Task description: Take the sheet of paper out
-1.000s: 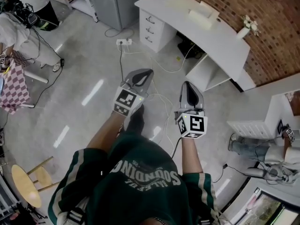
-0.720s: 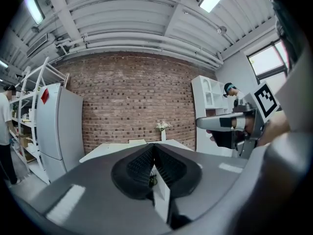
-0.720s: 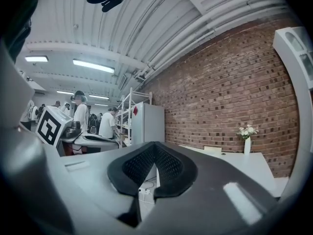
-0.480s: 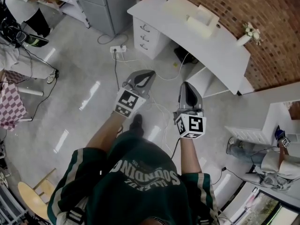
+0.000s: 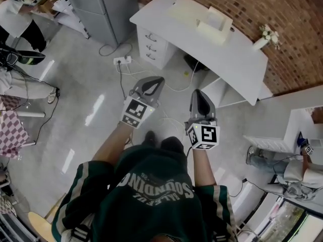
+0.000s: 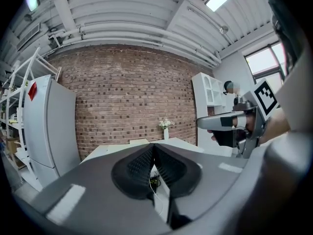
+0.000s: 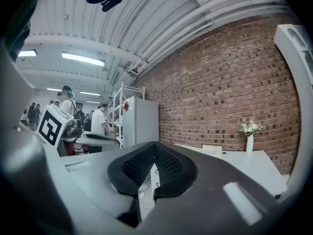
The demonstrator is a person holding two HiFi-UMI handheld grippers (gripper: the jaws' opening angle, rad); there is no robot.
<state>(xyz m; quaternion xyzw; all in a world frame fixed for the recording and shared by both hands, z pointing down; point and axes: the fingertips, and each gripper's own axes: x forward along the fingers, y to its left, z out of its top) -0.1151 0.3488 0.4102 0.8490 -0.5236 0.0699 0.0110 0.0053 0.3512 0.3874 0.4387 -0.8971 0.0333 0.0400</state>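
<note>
Barely begun: no grasp, no contact. Clenched on nothing: left claw (image 5: 153, 83), right claw (image 5: 200, 98), side by side, apart, in mid-air above floor (image 5: 91, 84). Can't confirm sheet of paper; probably at pale box (image 5: 214, 22) on tabletop (image 5: 237, 47), well ahead of both claws, off to right. Remaining: approach, open, grasp, pull out. Open floor ahead; cables (image 5: 174, 87) below claws, power strip (image 5: 122, 60) ahead-left of left claw. Near tabletop edge first; brick wall (image 5: 282, 14) right behind, vase (image 5: 262, 38) at right end.
</note>
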